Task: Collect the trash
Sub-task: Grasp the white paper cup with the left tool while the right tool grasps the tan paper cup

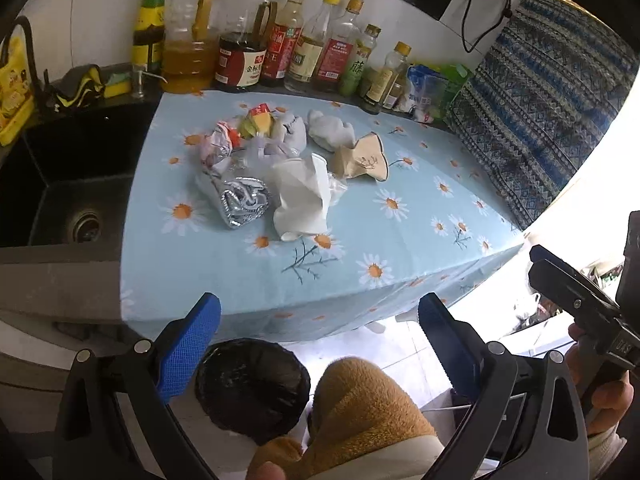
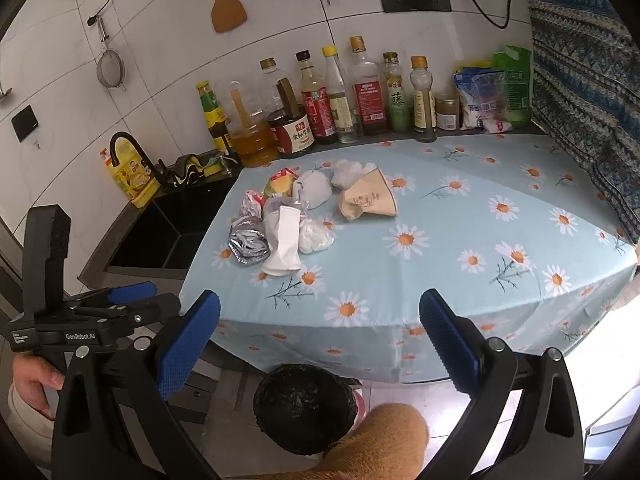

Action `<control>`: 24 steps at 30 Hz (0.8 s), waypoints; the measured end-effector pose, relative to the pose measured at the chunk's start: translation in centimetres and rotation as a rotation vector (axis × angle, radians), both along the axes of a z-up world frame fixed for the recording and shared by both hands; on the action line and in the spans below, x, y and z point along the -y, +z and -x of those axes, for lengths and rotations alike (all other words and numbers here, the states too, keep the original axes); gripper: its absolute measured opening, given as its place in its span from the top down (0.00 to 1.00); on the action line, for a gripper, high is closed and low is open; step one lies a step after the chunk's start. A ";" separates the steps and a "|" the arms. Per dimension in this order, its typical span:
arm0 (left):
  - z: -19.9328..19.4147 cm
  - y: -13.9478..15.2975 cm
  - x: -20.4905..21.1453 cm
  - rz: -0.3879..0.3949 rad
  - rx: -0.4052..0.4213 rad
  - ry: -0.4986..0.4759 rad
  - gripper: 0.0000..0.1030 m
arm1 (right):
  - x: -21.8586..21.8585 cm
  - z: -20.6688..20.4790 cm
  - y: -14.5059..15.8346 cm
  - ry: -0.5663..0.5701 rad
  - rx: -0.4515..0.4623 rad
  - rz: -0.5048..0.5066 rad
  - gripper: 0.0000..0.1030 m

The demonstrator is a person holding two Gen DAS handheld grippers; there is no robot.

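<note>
A heap of trash lies on the daisy tablecloth [image 1: 384, 240]: a crushed white paper cup [image 1: 302, 200], a silver foil wrapper [image 1: 244, 204], a beige paper cup [image 1: 362, 158], white tissue [image 1: 330, 130] and a colourful wrapper [image 1: 256, 120]. The right wrist view shows the same white cup [image 2: 284, 244], foil [image 2: 248, 244] and beige cup [image 2: 370, 200]. A bin with a black liner [image 1: 252, 388] [image 2: 306, 408] stands on the floor below the table's front edge. My left gripper [image 1: 320, 340] and right gripper [image 2: 320, 336] hover in front of that edge, both open and empty.
A black sink [image 1: 80, 200] lies left of the table. Sauce and oil bottles [image 2: 320, 108] line the back wall, with food bags [image 2: 492, 96] at the right. A patterned cloth [image 2: 580, 100] hangs on the right. A person's knee in orange fleece [image 1: 368, 412] is beside the bin.
</note>
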State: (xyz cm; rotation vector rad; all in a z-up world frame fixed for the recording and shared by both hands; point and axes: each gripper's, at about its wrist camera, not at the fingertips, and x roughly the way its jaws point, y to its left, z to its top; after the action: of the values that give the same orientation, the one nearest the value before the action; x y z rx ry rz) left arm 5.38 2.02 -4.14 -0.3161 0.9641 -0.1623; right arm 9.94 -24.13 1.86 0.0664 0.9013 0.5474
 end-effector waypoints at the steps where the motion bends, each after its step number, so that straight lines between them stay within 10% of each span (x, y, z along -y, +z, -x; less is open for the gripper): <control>1: -0.7 -0.3 0.0 0.006 -0.002 0.011 0.07 | -0.2 -0.8 -0.2 0.009 -0.004 0.004 0.04; 9: -6.0 -4.4 0.4 0.092 -0.110 0.014 0.08 | -0.5 -6.9 -1.6 0.100 0.018 0.039 0.04; 24: -14.5 -10.1 1.6 0.006 -0.249 0.130 0.18 | -0.5 -18.6 -9.9 0.254 -0.152 0.015 0.04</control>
State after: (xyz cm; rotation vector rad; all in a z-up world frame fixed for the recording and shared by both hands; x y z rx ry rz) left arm 19.86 0.44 -14.20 -0.4102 1.1853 -0.0072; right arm 28.54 -23.65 -8.01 -0.0211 1.0693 0.7797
